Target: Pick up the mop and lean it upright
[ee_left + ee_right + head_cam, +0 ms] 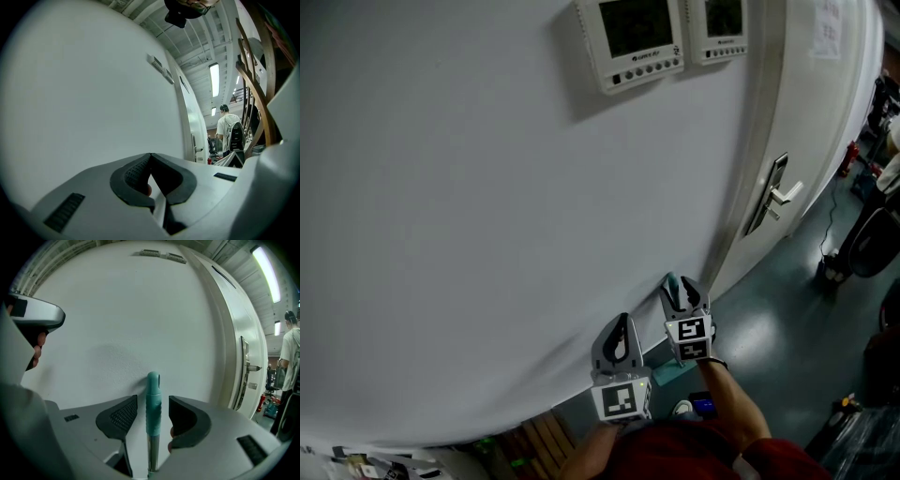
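The mop's teal handle end stands upright against the white wall, with its metal shaft running down below it. My right gripper is open around it, and a gap shows on each side between the handle and the pads. From the head view the teal tip pokes up at my right gripper close to the wall. My left gripper is just left of it, a little lower; its jaw tips meet with nothing between them.
Two control panels hang high on the wall. A white door with a lever handle is to the right. A person stands further back. Wooden slats lie low by the wall.
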Motion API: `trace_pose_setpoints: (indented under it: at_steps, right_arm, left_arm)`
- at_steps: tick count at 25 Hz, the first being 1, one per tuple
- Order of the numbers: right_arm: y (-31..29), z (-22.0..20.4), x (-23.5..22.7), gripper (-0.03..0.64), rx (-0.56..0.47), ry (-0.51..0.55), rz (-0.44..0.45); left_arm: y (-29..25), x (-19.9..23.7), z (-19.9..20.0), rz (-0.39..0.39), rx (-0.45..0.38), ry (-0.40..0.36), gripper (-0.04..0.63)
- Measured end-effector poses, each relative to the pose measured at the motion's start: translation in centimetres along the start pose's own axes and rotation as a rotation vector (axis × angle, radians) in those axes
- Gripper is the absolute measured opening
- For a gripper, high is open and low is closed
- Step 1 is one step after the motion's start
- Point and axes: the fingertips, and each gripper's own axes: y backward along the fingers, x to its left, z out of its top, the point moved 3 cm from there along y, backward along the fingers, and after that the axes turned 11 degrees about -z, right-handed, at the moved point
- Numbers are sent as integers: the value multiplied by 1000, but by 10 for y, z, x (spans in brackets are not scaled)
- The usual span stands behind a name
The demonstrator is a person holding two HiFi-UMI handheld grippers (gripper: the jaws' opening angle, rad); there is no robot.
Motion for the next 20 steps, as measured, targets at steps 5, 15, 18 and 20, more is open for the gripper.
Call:
trace_pose_setpoints:
  at_steps: [5,15,18,20]
  right_arm:
    - [8,0,1,204,-7,1,4]
    - [51,3,-6,204,-39,11,-13]
    - [70,0,-4,204,-53,-7,-1]
    - [85,-1,-7,204,-62,-19,1]
  left_arm:
    - [0,1,1,-6,-1,-7,14]
    - [-3,0,-5,-13,11,-3,14]
    - [-3,-2,-4,-19,8,4,14]
    - [-2,-2,-7,-13,22,3,14]
